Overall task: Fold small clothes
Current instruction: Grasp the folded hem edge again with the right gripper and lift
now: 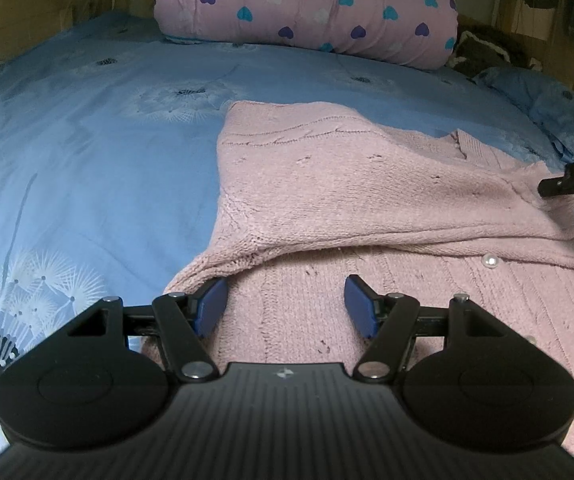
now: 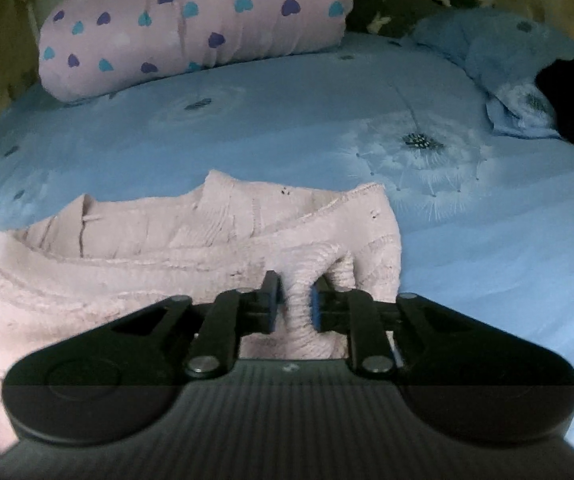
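- Sitting at the far end of the bed is a rolled pink heart-print quilt, with a dark bundle and a blue pillow off to one side, nothing really blocking the work.
- Surface is a blue dandelion-print bedsheet; wooden walls around.
- Pink knit cardigan lies half-folded on the sheet.
- Left gripper hovers wide over its near edge, pads not pressing anything.
- Right gripper is narrow, a bunched fold of knit between its pads.
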### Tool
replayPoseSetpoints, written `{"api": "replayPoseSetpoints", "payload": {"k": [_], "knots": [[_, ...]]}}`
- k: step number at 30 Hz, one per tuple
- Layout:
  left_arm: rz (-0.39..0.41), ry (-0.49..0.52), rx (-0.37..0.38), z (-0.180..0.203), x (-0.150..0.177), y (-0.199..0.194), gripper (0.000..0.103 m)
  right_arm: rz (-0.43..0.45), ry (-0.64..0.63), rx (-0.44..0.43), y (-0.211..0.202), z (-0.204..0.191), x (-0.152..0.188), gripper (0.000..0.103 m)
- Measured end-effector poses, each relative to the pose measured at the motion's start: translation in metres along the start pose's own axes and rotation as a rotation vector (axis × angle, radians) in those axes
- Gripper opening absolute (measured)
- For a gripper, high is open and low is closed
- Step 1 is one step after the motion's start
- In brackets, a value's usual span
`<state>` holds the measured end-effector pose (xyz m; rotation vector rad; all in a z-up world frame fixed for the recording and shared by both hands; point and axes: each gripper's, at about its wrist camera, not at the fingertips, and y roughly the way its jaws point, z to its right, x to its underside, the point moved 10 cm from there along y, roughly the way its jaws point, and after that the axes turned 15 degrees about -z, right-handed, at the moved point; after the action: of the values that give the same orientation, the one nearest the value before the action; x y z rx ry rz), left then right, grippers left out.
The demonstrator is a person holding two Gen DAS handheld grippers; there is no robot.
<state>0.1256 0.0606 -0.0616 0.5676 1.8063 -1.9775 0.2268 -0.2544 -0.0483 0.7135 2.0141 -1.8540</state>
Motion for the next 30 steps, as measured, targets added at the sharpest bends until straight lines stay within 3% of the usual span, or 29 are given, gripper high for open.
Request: {"api": "replayPoseSetpoints", "payload": {"k": [5,8,12,17,30], "knots": [[0.001,0.004,-0.005,0.001,0.0,0.0,0.07,0.042,0.014,-0.024,-0.028,0.011,-0.002,0.052],[0.003,0.004,-0.005,0.001,0.0,0.0,0.07,0.058,0.017,-0.049,-0.041,0.018,0.002,0.052],[0.006,0.004,-0.005,0.001,0.0,0.0,0.07,0.002,0.028,-0.108,-0.037,0.018,0.017,0.052],[0.009,-0.004,0.003,0.001,0.0,-0.003,0.07,-0.029,0.032,-0.091,-0.018,0.016,0.029,0.052],[0.04,0.021,0.088,0.03,-0.007,-0.023,0.07,-0.008,0.096,-0.237,-0.005,0.012,0.022,0.055]]}}
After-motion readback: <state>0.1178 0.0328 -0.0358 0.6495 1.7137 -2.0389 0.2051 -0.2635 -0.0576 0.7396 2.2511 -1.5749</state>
